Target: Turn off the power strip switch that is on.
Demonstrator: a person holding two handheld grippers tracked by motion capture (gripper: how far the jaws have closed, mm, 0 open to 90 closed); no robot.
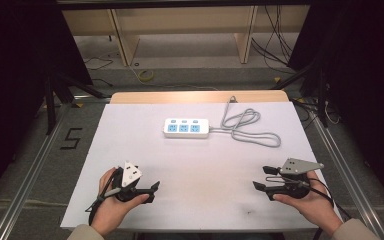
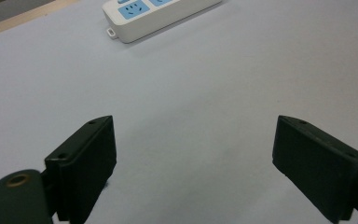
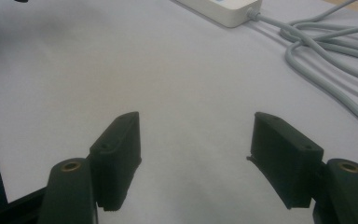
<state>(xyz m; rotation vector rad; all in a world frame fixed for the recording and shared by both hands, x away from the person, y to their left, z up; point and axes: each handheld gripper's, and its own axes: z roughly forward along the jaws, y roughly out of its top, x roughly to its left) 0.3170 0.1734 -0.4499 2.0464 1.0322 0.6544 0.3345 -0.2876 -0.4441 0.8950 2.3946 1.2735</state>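
Left tongs (image 1: 155, 186) and right tongs (image 1: 261, 177) spread, empty, near desk (image 1: 130, 130) front edge. Power strip (image 1: 186, 128) toward far edge, untouched. Judged: approach pending; next, reach forward.

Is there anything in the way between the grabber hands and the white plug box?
Nothing visible. Bare white table lies between the power strip and both the left gripper and right gripper, both open. The grey cord coils off to the strip's right, beside the path.
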